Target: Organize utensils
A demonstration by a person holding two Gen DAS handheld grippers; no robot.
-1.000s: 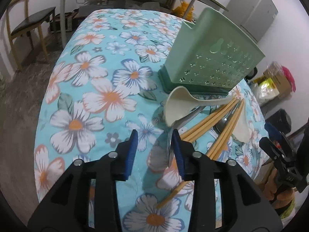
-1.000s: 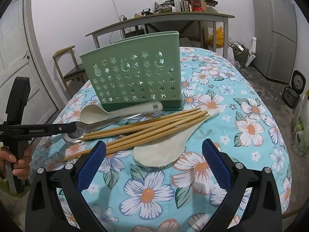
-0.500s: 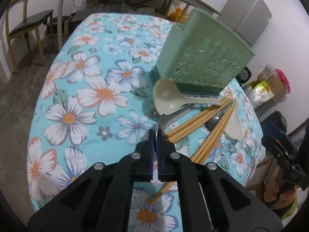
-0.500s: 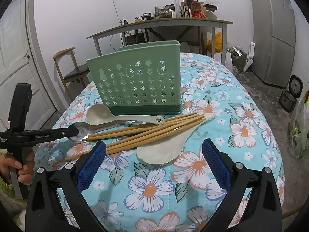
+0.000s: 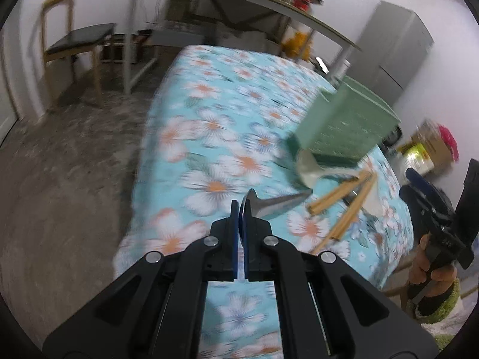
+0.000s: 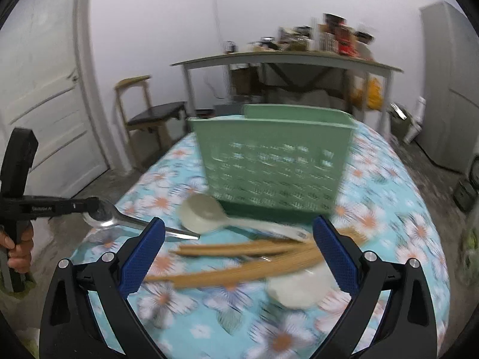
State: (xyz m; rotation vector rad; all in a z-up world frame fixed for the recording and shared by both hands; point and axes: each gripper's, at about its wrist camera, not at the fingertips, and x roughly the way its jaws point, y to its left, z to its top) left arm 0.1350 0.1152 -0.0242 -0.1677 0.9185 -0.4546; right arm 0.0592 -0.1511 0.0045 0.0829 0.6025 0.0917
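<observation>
**Metal spoon lifted clear of the pile**

The left tool (image 5: 241, 209) is clamped on the bowl of a metal spoon (image 5: 277, 203), its blue pads pressed together around the rim while the handle juts out to the right, held above the flowered cloth of the desk (image 5: 209, 125). From the right wrist camera the same spoon (image 6: 119, 220) hangs at the left edge of the desk, apart from the other utensils. The right tool (image 6: 239, 248) stands wide apart with nothing between its pads, poised over the remaining pile — a bundle of wooden chopsticks (image 6: 236, 257), a pale ladle (image 6: 206, 214) and a white flat spoon (image 6: 299, 287) partly under the chopsticks. Behind them the green perforated utensil holder (image 6: 275, 167) stands upright on the desk, the ladle's bowl just beside its base. A person's hand (image 6: 18, 248) grips the left tool's handle at the frame's left edge. Both views are blurred.
</observation>
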